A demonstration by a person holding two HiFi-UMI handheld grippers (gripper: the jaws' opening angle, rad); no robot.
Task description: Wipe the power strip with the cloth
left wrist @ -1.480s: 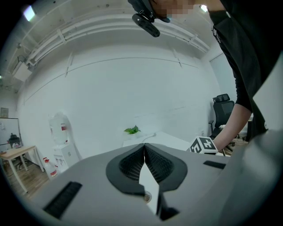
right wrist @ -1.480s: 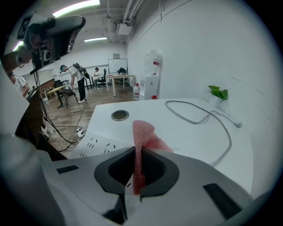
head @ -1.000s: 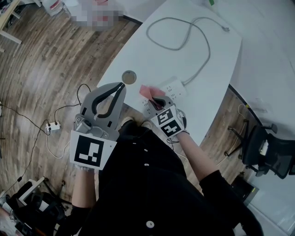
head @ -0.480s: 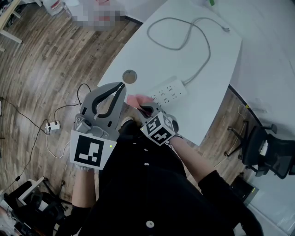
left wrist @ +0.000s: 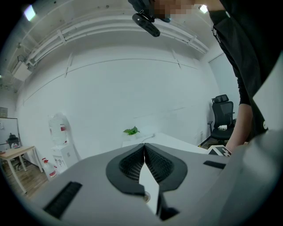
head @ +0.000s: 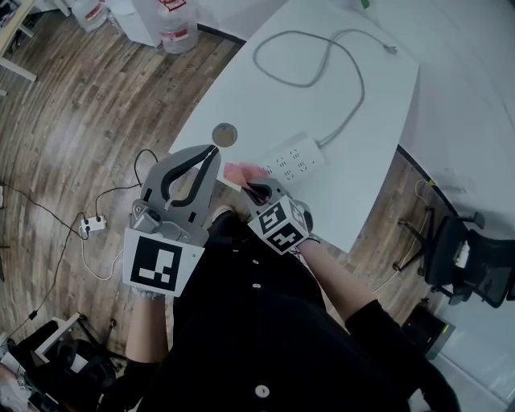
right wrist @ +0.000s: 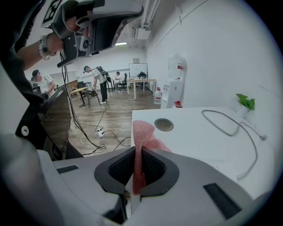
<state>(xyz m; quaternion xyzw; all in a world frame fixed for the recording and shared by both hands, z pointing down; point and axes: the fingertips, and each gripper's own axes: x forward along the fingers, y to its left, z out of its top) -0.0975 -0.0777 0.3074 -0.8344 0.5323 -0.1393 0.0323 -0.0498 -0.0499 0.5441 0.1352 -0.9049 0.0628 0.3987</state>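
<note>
Right gripper (right wrist: 138, 153) clamps cloth (right wrist: 142, 132) (soft, limp) by a fold; left gripper (left wrist: 144, 148) closed, empty. We judge strip (head: 294, 158) light, slippery: brace its end.

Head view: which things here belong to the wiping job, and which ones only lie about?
Job in hand:
- pink cloth, clamped in the right gripper
- white power strip

Lying about:
- round port in the table
- water bottle
- small extension socket
- office chair
- left gripper, shut and empty
</note>
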